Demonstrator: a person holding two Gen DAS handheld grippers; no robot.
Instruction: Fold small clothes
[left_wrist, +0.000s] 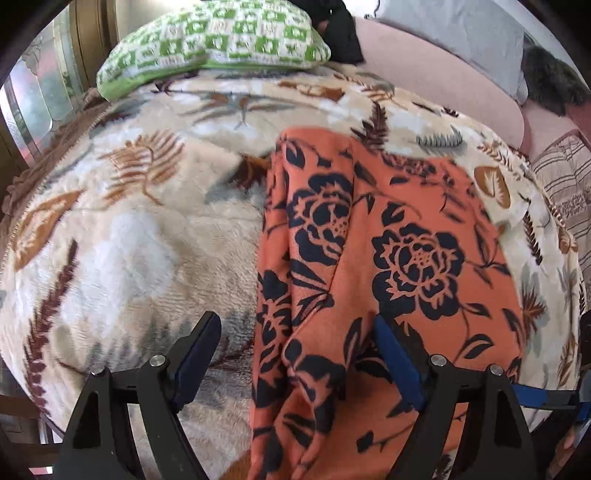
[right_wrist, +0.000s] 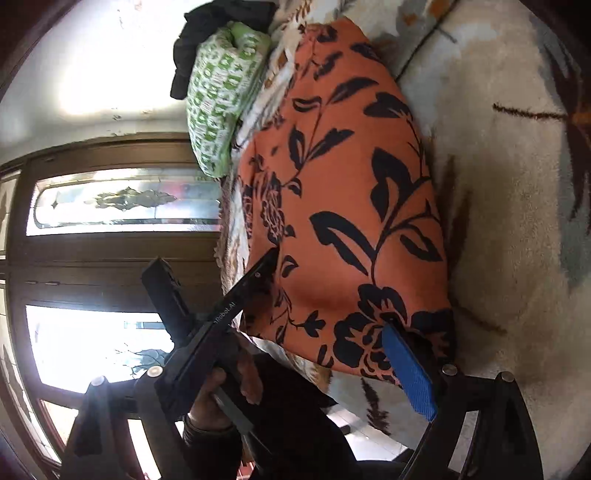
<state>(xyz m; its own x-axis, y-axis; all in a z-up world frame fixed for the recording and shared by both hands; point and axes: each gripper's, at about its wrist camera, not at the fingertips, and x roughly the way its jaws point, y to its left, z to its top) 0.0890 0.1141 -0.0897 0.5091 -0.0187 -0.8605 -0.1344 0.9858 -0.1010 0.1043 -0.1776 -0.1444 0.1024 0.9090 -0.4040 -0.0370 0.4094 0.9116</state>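
So the orange floral garment (left_wrist: 388, 236) is lying on the bed's leaf-print blanket (left_wrist: 129, 229), already doubled over lengthwise by the look of it, and its long axis runs pretty much straight away from the person, toward the green pillow (left_wrist: 214, 40) up at the head end.

Going left to right: the left tool (left_wrist: 295, 332) hangs right over the near-left part of the garment, jaws wide open and gripping nothing. Its left finger is over bare blanket, its right finger over the cloth, so the folded left edge sits between them. You can see that same tool from the right wrist view, held in a hand (right_wrist: 225, 384) at the garment's near edge.

The right tool (right_wrist: 266, 369) is also spread wide with nothing in it. Its blue-padded finger (right_wrist: 406, 373) sits at the near-right corner; can't tell if it's actually touching the cloth.

My guess is the next fold goes end to end along that long axis, so both tools need the near end. They look about equally close, one per corner.
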